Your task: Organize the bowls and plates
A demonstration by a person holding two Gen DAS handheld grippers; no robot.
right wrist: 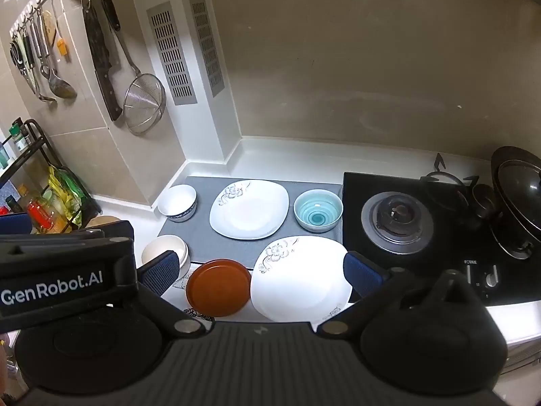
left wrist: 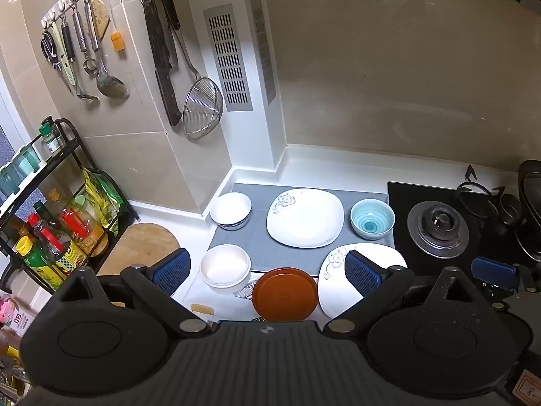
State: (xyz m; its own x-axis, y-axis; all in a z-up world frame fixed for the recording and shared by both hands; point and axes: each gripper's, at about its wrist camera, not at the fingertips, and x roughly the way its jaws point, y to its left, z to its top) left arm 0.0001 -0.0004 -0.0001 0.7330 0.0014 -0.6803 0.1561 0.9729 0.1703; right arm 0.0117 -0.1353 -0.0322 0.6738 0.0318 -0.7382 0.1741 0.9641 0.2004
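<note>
White lettering reading "GenRobot.AI" is showing on the left gripper (right wrist: 50,267) body in the right wrist view, and "FOTILE" is sitting above the knobs of the black stove (right wrist: 473,264). Both tools are hanging above the counter with jaws spread wide and gripping nothing — the left gripper (left wrist: 267,270) is framing the brown plate (left wrist: 285,293) and the white bowl (left wrist: 225,265). The right gripper (right wrist: 262,270) is framing a flowered plate (right wrist: 299,279), while a second flowered plate (right wrist: 249,209), a blue-rimmed bowl (right wrist: 177,202) and a teal bowl (right wrist: 318,215) are lying farther off on the grey mat (right wrist: 219,247).

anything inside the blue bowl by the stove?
The blue bowl looks empty: only its glazed spiral pattern shows inside, in both wrist views. Its near inner wall is hidden by the rim. It sits on the grey mat.
</note>
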